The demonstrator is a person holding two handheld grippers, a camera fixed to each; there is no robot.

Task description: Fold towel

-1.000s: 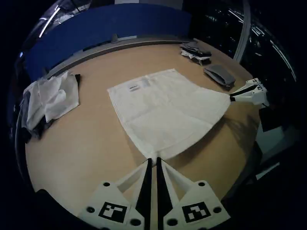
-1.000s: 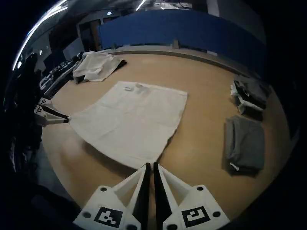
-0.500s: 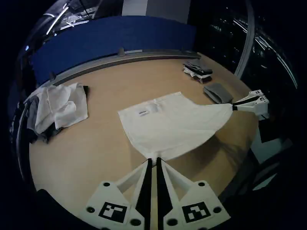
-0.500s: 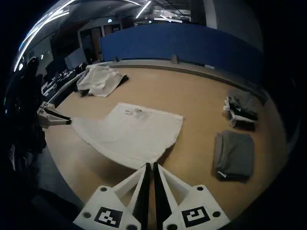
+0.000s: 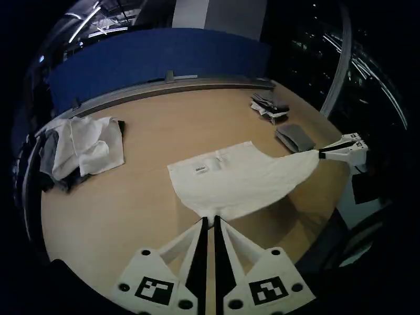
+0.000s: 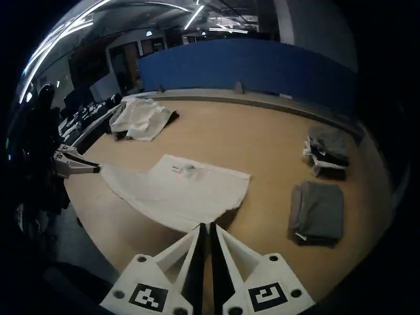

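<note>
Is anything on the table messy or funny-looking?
Only the heap of white and grey cloths near the table edge: it lies crumpled, while the grey towels on the other side sit neatly folded. The white towel just has its near edge raised.

Both views were dim with a cool blue cast. Light came from ceiling strip lights (image 6: 195, 9) at twelve o'clock, streaking into glare toward ten o'clock. The towel (image 5: 241, 178) threw a soft shadow on the tabletop (image 5: 131, 210) toward four o'clock. Fisheye bending was strong at the rims. Focus was fair at centre.
</note>
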